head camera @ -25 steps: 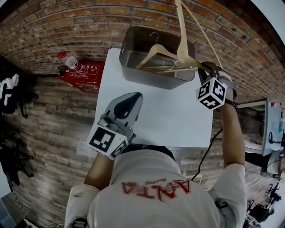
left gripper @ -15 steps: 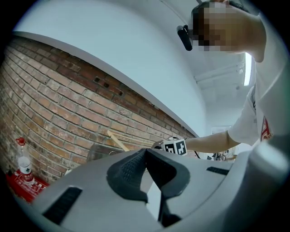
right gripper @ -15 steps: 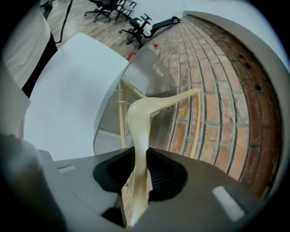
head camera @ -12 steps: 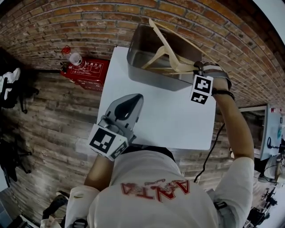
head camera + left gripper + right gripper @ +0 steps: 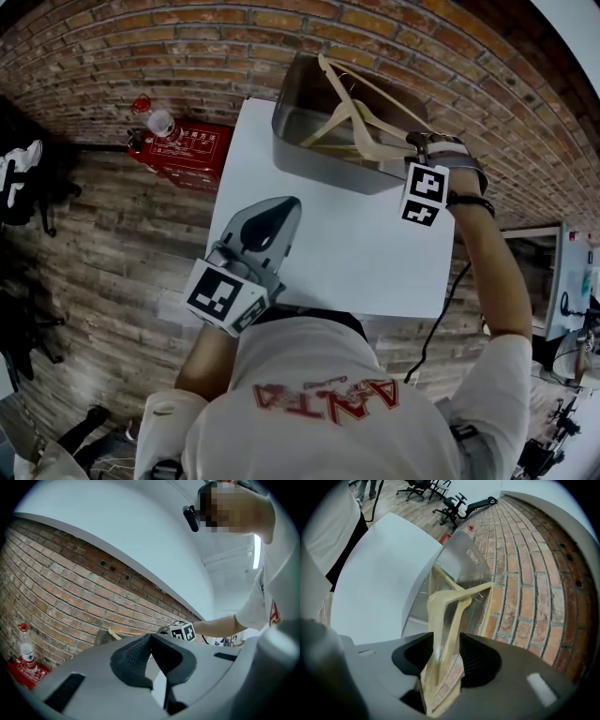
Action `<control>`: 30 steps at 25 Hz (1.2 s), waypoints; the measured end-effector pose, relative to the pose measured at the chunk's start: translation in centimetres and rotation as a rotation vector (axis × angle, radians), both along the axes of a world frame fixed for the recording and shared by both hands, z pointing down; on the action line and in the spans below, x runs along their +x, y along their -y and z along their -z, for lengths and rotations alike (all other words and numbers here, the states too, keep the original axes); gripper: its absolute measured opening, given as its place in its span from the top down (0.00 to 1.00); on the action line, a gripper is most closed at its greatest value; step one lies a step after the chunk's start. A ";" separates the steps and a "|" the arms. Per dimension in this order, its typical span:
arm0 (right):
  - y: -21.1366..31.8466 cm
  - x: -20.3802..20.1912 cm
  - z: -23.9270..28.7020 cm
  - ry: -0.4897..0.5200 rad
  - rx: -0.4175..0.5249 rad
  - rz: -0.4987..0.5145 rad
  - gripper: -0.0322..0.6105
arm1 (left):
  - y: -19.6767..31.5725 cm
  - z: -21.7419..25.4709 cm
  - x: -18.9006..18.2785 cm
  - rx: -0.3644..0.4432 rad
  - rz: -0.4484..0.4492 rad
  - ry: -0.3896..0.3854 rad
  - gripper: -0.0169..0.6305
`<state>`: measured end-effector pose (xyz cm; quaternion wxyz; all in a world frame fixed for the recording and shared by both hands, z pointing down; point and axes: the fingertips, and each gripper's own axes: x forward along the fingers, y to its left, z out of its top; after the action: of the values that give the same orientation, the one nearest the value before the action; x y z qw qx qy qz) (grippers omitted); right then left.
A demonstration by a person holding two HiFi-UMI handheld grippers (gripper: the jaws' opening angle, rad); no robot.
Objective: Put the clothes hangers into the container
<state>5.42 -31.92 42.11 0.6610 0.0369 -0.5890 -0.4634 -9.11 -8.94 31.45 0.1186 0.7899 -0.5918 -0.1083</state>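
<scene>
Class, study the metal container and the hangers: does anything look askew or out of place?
Yes. One wooden hanger is not lying flat in the metal container: it leans up out of it, its end between the jaws of the right gripper, which have just been opening. Nothing looks spilled or damaged.

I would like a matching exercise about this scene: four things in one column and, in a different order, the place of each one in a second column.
1. wooden hanger
2. metal container
3. plastic bottle
4. left gripper

a. beside the red box, off the table
b. on the table's far end
c. reaching into the container
d. over the table's near part, fingers together

Pairs: 1-c; 2-b; 3-a; 4-d
</scene>
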 end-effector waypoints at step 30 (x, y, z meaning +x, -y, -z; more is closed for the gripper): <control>-11.3 6.5 17.0 1.465 -0.262 -0.382 0.95 | 2.6 6.8 5.6 0.084 -0.092 0.166 0.96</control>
<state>11.93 -20.59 25.15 0.1694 0.3572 -0.9100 -0.1248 -3.48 -11.58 24.64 0.0408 0.8267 -0.5579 -0.0614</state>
